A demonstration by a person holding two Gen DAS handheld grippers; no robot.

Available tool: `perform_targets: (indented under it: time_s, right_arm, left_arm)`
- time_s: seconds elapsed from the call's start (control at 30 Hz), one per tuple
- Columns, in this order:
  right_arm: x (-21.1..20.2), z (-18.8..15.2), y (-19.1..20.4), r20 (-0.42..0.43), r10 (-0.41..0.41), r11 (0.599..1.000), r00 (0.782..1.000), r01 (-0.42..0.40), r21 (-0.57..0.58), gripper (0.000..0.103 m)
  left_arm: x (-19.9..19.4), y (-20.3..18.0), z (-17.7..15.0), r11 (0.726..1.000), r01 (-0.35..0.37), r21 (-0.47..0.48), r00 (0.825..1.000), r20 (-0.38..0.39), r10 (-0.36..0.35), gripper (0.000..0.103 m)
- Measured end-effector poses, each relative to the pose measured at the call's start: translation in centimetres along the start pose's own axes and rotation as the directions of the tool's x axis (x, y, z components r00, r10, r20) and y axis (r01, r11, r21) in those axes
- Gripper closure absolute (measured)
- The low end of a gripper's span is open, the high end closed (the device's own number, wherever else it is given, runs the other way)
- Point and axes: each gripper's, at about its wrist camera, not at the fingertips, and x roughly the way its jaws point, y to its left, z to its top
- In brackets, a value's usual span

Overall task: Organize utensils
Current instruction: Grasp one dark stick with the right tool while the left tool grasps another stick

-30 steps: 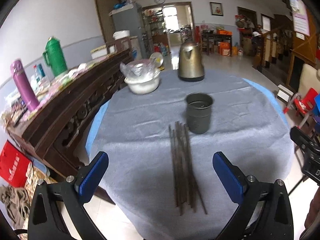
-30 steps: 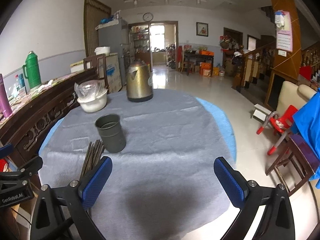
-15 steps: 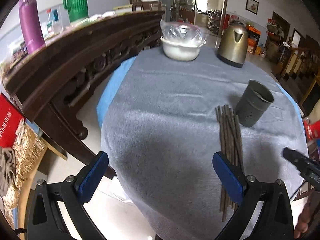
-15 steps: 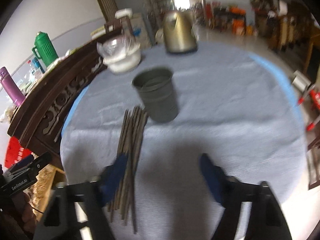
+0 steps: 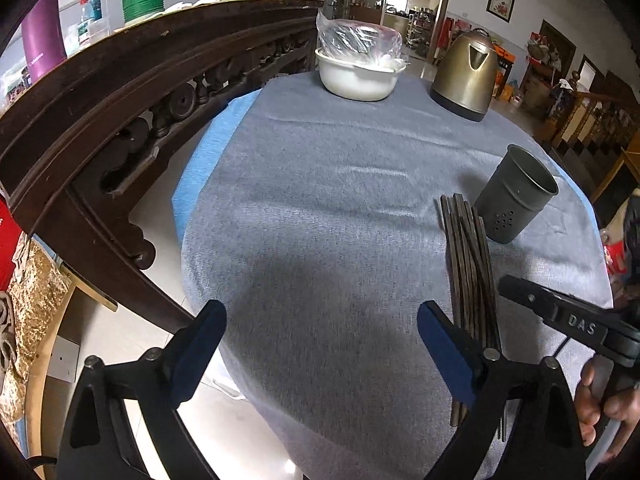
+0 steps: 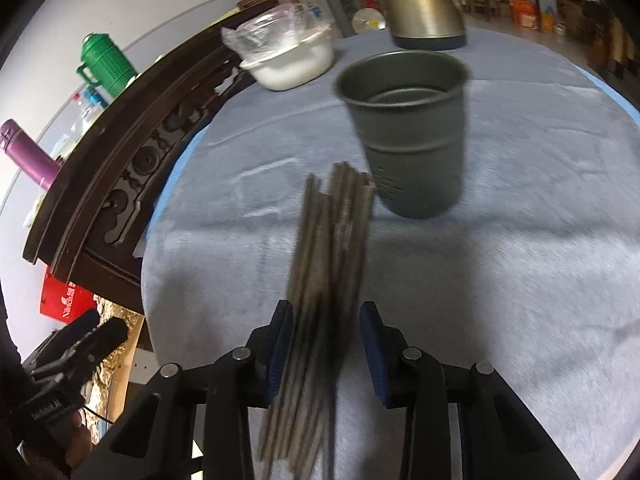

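A bundle of several dark chopsticks (image 6: 332, 240) lies on the grey tablecloth (image 6: 500, 280), its far ends next to an upright dark metal cup (image 6: 408, 140). My right gripper (image 6: 326, 312) straddles the bundle's near half. Its jaws are closing, and a thin gap still shows at the right pad. My left gripper (image 5: 320, 320) hovers over bare cloth left of the chopsticks (image 5: 468, 248) and the cup (image 5: 512, 196). Its jaws are wide, closing slightly, with nothing between them. A hand holds the right gripper's black finger (image 5: 560, 312) beside the bundle.
A brass-coloured kettle (image 5: 464, 76) and a white bowl (image 5: 356, 76) with a plastic bag stand at the table's far side. A dark carved sideboard (image 5: 120, 112) runs along the left, carrying a green thermos (image 6: 104, 60) and a purple flask (image 6: 28, 152). The table's near edge lies just below both grippers.
My right gripper came down and forward over the chopsticks and narrowed its jaws around them. The left gripper swung left and lower, so the bundle now lies at its right finger.
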Motion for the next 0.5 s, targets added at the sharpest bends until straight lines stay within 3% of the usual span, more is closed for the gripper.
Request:
perform_targets:
  time_s: [0.13, 0.33, 0.4, 0.5]
  right_arm:
    - [1.4, 0.9, 0.9, -0.019, 0.003, 1.000, 1.000, -0.003, -0.019, 0.073]
    - [3.3, 1.4, 1.1, -0.050, -0.059, 0.998, 0.997, 0.057, -0.034, 0.084]
    - [3.1, 1.3, 1.0, -0.059, -0.072, 0.997, 0.996, 0.070, -0.038, 0.096]
    - [2.2, 1.1, 0.1, -0.051, -0.037, 0.999, 0.998, 0.037, -0.012, 0.096]
  left_arm:
    - [0.2, 0.6, 0.2, 1.000, -0.001, -0.009, 1.000, -0.005, 0.001, 0.012]
    - [0.3, 1.3, 0.6, 1.000, 0.002, -0.019, 1.000, -0.009, -0.002, 0.019]
    - [0.4, 1.3, 0.7, 1.000, 0.010, -0.017, 1.000, -0.011, -0.010, 0.025]
    - [0.6, 0.9, 1.0, 0.999, 0.049, -0.005, 0.998, -0.027, -0.049, 0.038]
